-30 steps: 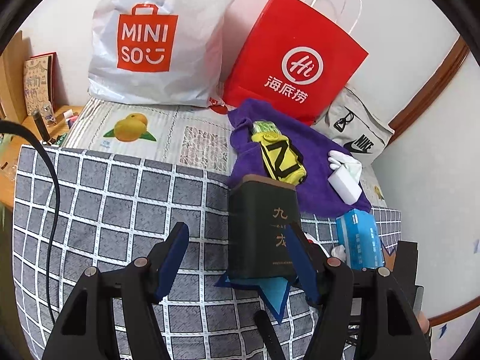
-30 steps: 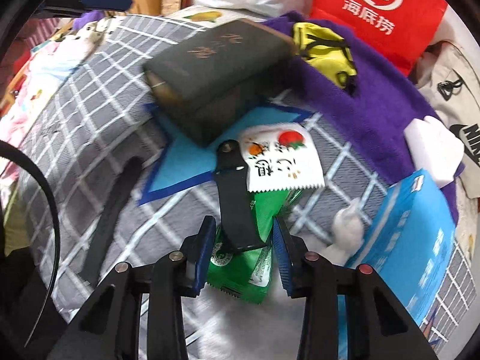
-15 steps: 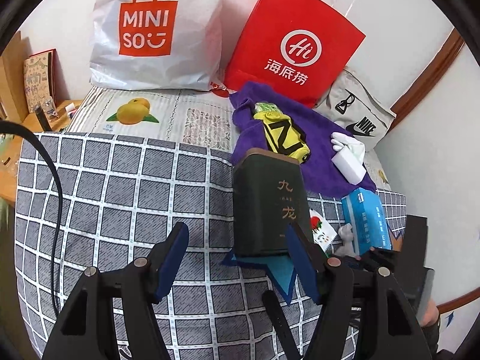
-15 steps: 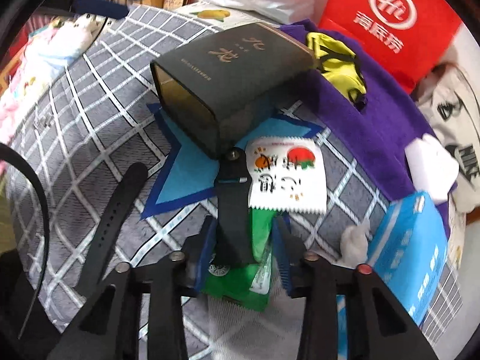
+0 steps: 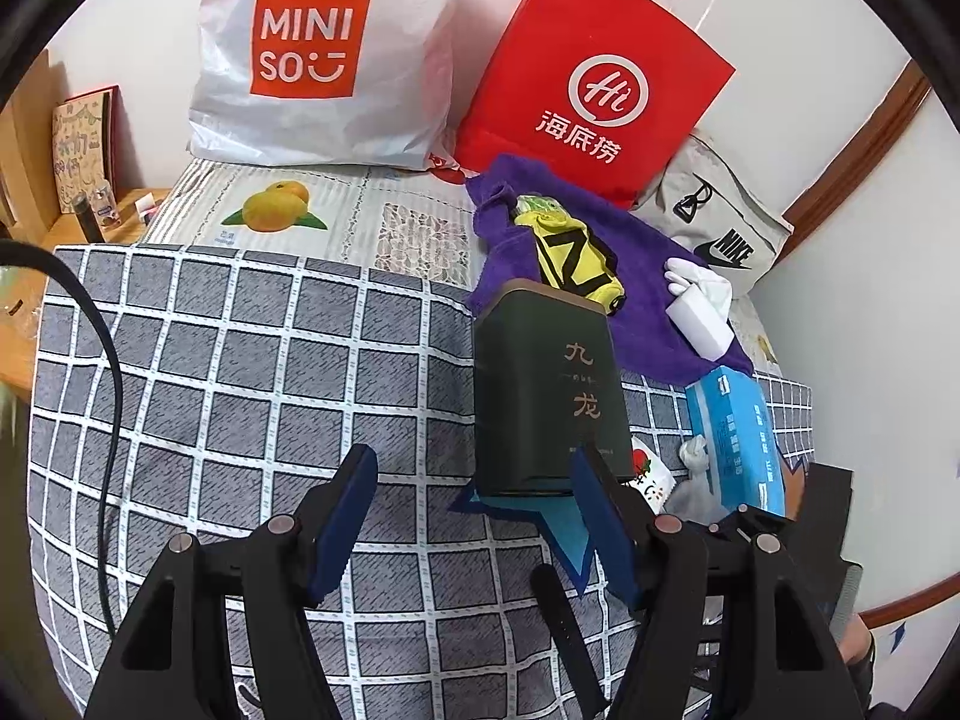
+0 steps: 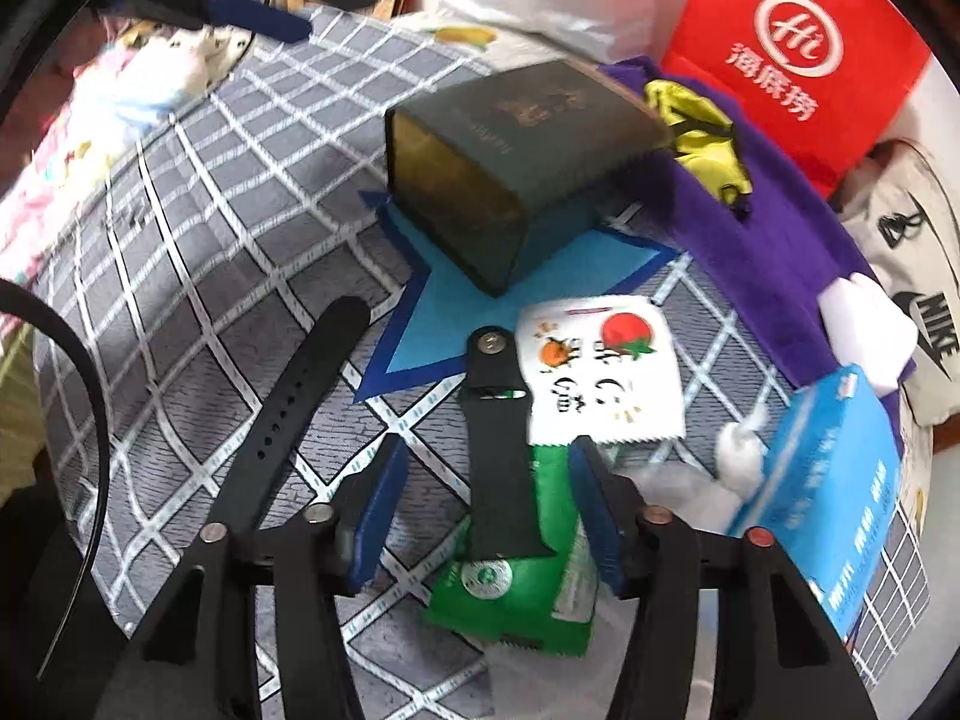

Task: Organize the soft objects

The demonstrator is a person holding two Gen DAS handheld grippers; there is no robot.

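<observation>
My right gripper is open, its blue pads on either side of a short black watch strap that lies on a green packet. A longer black strap lies to its left. A white fruit-print packet lies beyond. A dark green tin box lies on a blue star-shaped felt. My left gripper is open above the checked bedcover, close to the tin box. A purple towel carries a yellow cloth and a white item.
A blue tissue box lies at the right. A white MINISO bag, a red paper bag and a grey Nike bag stand against the wall. A wooden side table is at the far left.
My right gripper has opened from a narrow gap around the short strap and pulled back slightly. My left gripper has drawn back and tilted, so the tin box sits further right.
</observation>
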